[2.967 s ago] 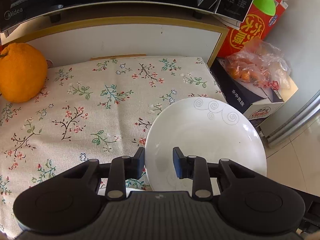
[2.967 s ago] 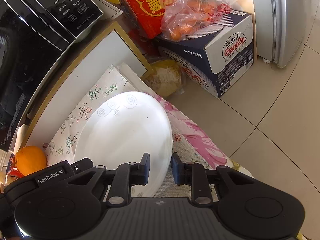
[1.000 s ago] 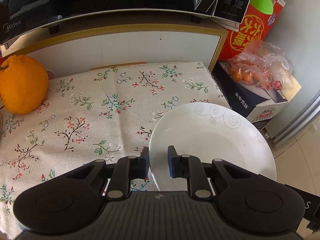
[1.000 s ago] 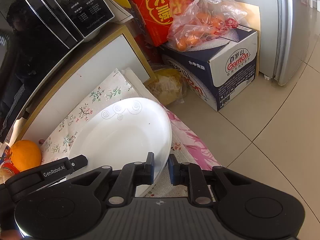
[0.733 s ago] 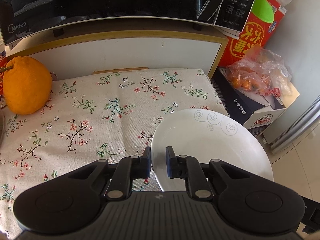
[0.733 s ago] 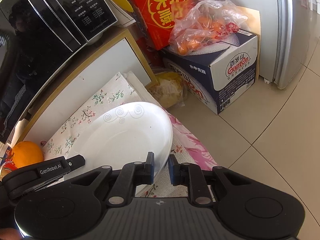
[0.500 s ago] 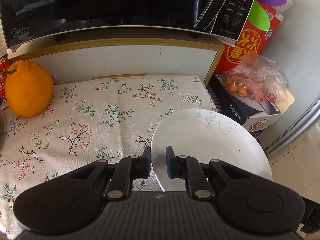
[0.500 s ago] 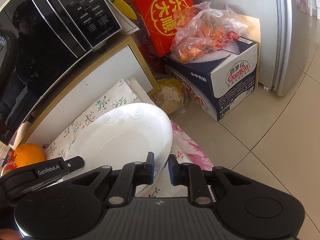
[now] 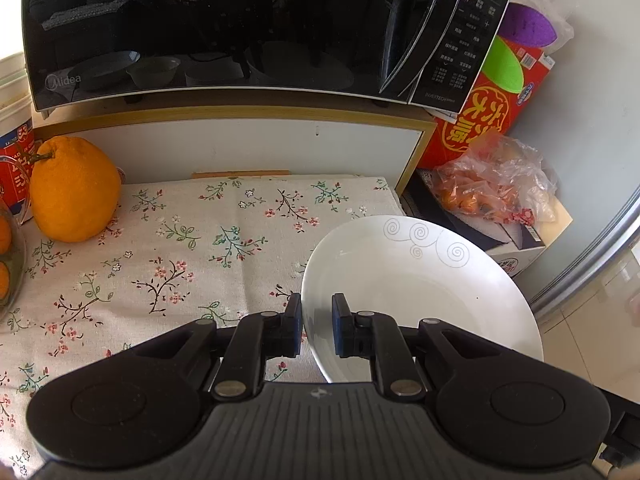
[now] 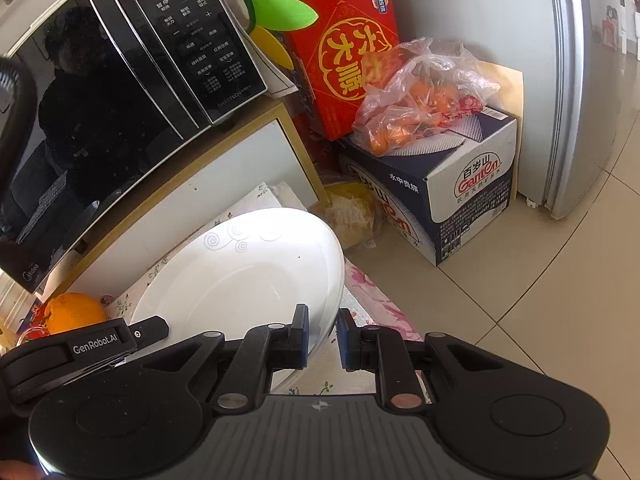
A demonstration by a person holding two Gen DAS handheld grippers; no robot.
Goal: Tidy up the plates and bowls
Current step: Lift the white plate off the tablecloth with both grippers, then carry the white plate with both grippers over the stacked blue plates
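A large white plate (image 9: 420, 280) with grey swirl marks on its rim is held up over the floral tablecloth (image 9: 180, 248). My left gripper (image 9: 316, 326) is shut on the plate's near-left rim. In the right wrist view the same plate (image 10: 248, 276) shows tilted, and my right gripper (image 10: 322, 338) is shut on its near-right rim. The left gripper's body (image 10: 80, 348) shows at the plate's other side in that view. The plate's underside is hidden.
A black microwave (image 9: 240, 28) stands on a wood-edged shelf behind the cloth. A big orange fruit (image 9: 74, 188) sits at the cloth's left. To the right are a red carton (image 10: 340, 44), a bag of oranges (image 10: 416, 96) on a blue-white box (image 10: 460, 196), and a silver fridge (image 10: 576, 80).
Both grippers have risen with the plate, which now hangs higher over the cloth. More of the microwave front has come into view. The left jaws closed onto the rim before the lift.
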